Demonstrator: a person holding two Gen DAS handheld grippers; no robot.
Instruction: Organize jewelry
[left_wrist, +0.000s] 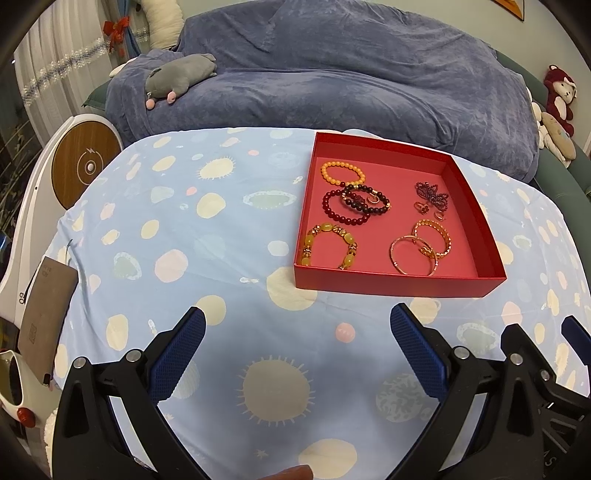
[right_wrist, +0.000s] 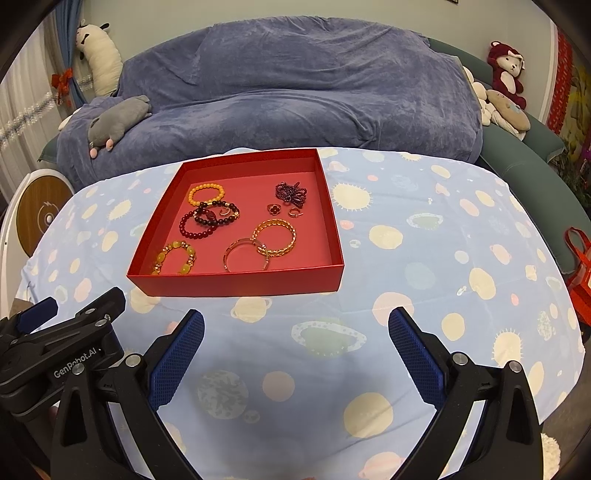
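A red open box stands on the blue patterned cloth. In it lie an orange bead bracelet, a dark red bead bracelet, a black bead bracelet, a yellow stone bracelet, two gold bangles, a purple bead piece and small rings. My left gripper is open and empty, near the box's front left. My right gripper is open and empty, in front of the box.
A blue-covered sofa with a grey plush lies behind the table. A round wooden-faced device stands at the left. A brown card lies at the left table edge. A red bag is at the right.
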